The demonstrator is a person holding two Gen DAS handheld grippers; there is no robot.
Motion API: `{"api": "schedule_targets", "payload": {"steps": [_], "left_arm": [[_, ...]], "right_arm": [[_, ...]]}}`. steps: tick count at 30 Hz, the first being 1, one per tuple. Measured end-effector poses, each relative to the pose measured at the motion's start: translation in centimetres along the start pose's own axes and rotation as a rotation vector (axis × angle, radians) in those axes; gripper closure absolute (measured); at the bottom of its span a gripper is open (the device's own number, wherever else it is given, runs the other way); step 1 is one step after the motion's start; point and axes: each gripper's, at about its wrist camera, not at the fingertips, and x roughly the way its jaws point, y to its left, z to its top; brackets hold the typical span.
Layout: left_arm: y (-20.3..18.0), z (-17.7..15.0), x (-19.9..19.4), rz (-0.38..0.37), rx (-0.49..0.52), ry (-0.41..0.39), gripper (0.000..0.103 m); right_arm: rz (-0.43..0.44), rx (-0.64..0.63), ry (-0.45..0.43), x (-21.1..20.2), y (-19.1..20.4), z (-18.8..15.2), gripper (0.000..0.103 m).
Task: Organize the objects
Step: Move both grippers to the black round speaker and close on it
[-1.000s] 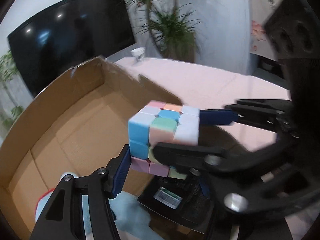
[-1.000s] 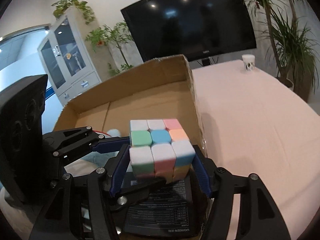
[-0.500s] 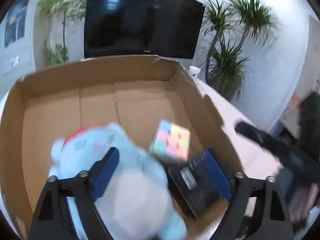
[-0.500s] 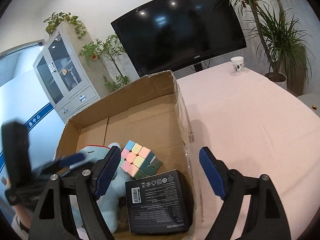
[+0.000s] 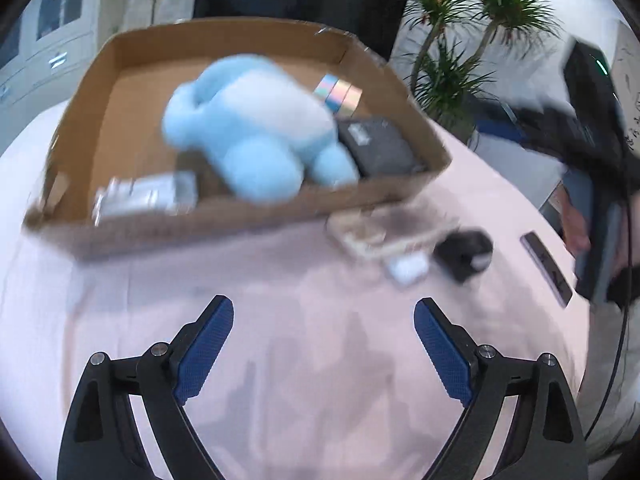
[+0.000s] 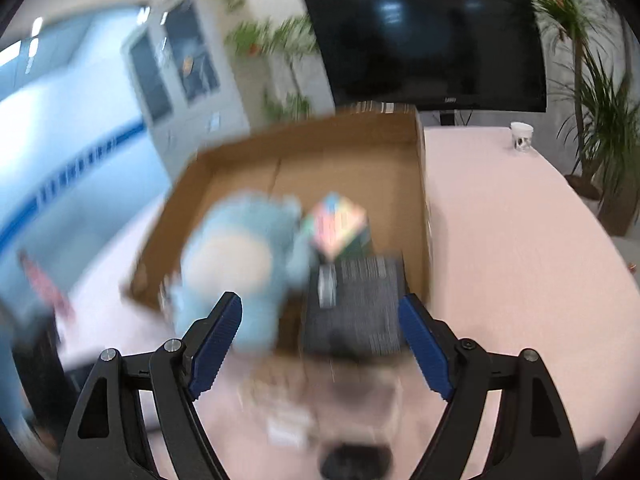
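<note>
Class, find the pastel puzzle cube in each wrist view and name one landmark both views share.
Left wrist view: puzzle cube sits upper centre, far inside the cardboard box, behind the blue plush toy.
Right wrist view: cube sits centre, right of the plush.
Shared landmark: the black packet.

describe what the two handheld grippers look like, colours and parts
Both match: the left gripper and right gripper each have two black, angular linkage arms with triangular cutouts and silver pivot bolts, ending in jaws faced with blue textured pads. In the left wrist view the right gripper's bulky black body shows a small green light, and a thin black cable hangs by it.
</note>
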Motion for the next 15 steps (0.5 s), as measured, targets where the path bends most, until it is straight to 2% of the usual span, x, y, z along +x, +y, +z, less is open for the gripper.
{"api": "schedule_targets", "payload": {"steps": [4, 6, 8, 10, 13, 15], "left_arm": [[1.2, -2.6, -0.5, -0.029, -0.041, 0.019, 0.011], [1.8, -2.9, -0.1, -0.05, -0.054, 0.031, 0.011], [2.1, -3.3, -0.2, -0.069, -0.067, 0.038, 0.011], [2.1, -3.6, -0.8, -0.09, -0.07, 0.033, 0.011], [2.1, -4.5, -2.6, -0.117, -0.061, 0.014, 0.011], [2.0, -5.2, -3.7, -0.158, -0.055, 0.03, 0.011]], "right_arm": [[-0.039, -0.009, 0.09, -0.5, -0.6, -6.6, 0.023], [-0.068, -0.011, 0.117, 0.0, -0.7, -8.8, 0.032], [-0.093, -0.003, 0.161, 1.1, -0.9, -10.2, 0.047], [-0.124, -0.011, 0.187, 1.9, -0.9, -11.2, 0.047], [-0.089, -0.065, 0.204, 1.1, 1.0, -12.0, 0.048], [-0.014, -0.139, 0.221, 0.6, 3.6, -13.1, 0.048]]}}
